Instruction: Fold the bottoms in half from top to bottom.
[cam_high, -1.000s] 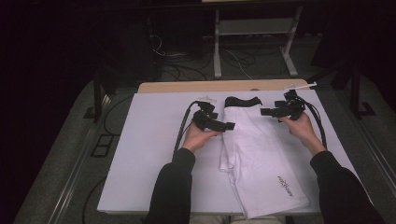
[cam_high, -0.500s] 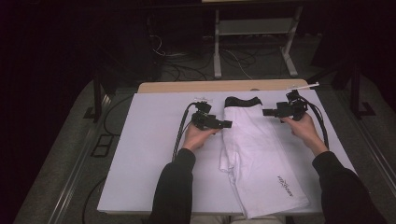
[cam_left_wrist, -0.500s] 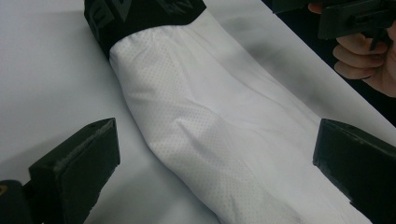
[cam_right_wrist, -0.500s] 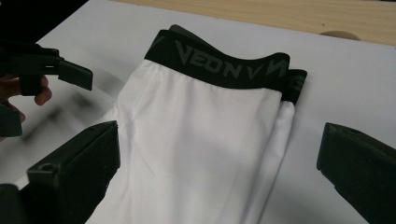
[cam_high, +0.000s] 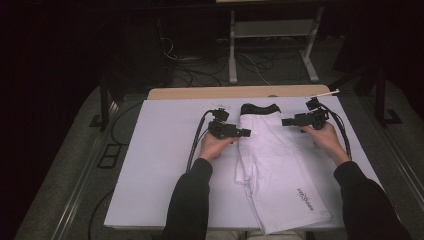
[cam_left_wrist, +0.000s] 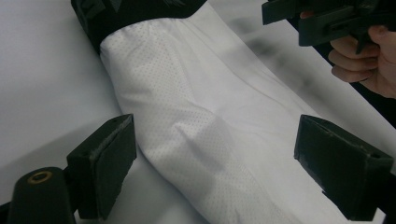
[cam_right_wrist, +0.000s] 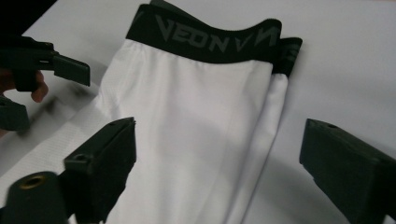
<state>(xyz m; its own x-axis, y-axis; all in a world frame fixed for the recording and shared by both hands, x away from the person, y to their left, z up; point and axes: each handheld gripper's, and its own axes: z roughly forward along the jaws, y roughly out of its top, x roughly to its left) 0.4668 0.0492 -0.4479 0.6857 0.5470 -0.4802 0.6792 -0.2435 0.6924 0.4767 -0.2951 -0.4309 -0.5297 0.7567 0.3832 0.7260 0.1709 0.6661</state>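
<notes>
1. Your left gripper (cam_high: 246, 133) and right gripper (cam_high: 286, 121) flank the white shorts (cam_high: 272, 165) lying on the white table (cam_high: 160, 165).
2. Left gripper view: jaws unclenched, just been closing, straddling the fabric (cam_left_wrist: 210, 121) untouched.
3. Right gripper view: jaws likewise narrowing, still released, below the black waistband (cam_right_wrist: 205, 39).

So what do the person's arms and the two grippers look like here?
Both forearms wear long dark sleeves, hands bare. The left gripper and the right gripper are black, each with two blocky flat-padded jaws. A black cable loops back from the left one, and another trails from the right.
</notes>
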